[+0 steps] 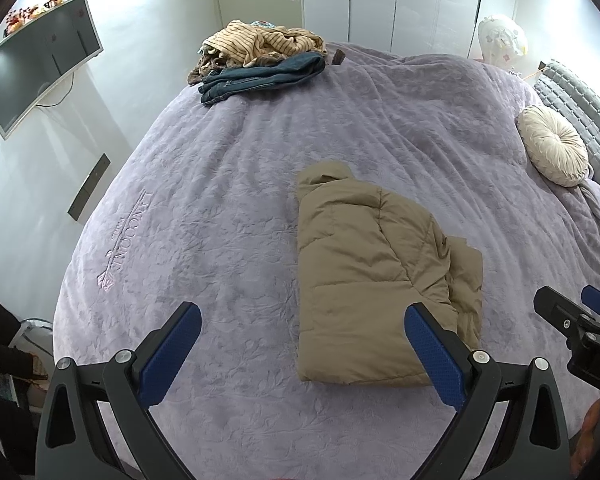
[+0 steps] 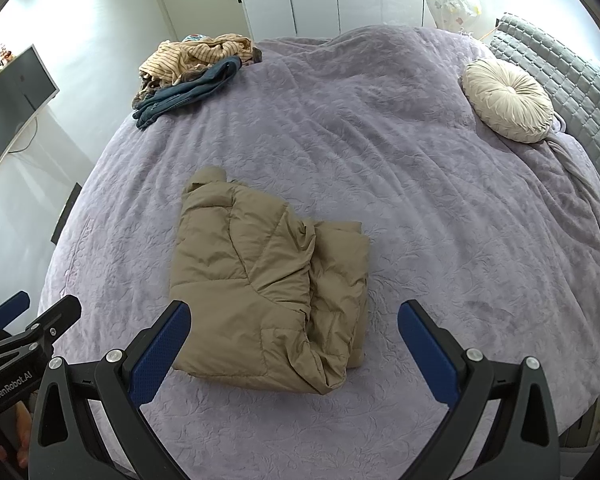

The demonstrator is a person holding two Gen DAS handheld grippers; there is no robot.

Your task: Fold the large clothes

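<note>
A tan puffer jacket [image 1: 372, 276] lies folded into a compact bundle on the purple bedspread [image 1: 228, 208]; it also shows in the right wrist view [image 2: 268, 280]. My left gripper [image 1: 302, 316] is open and empty, held above the bed, its right finger over the jacket's near edge. My right gripper [image 2: 294, 314] is open and empty, hovering over the jacket's near end. The right gripper shows at the right edge of the left wrist view [image 1: 576, 312], and the left gripper at the left edge of the right wrist view [image 2: 32, 312].
A pile of clothes, striped tan garments [image 1: 260, 44] on folded jeans [image 1: 260, 76], sits at the bed's far left corner. A round cream cushion [image 1: 552, 144] lies by the grey headboard [image 1: 580, 100]. A wall TV [image 1: 36, 60] hangs left. Wardrobe doors stand behind.
</note>
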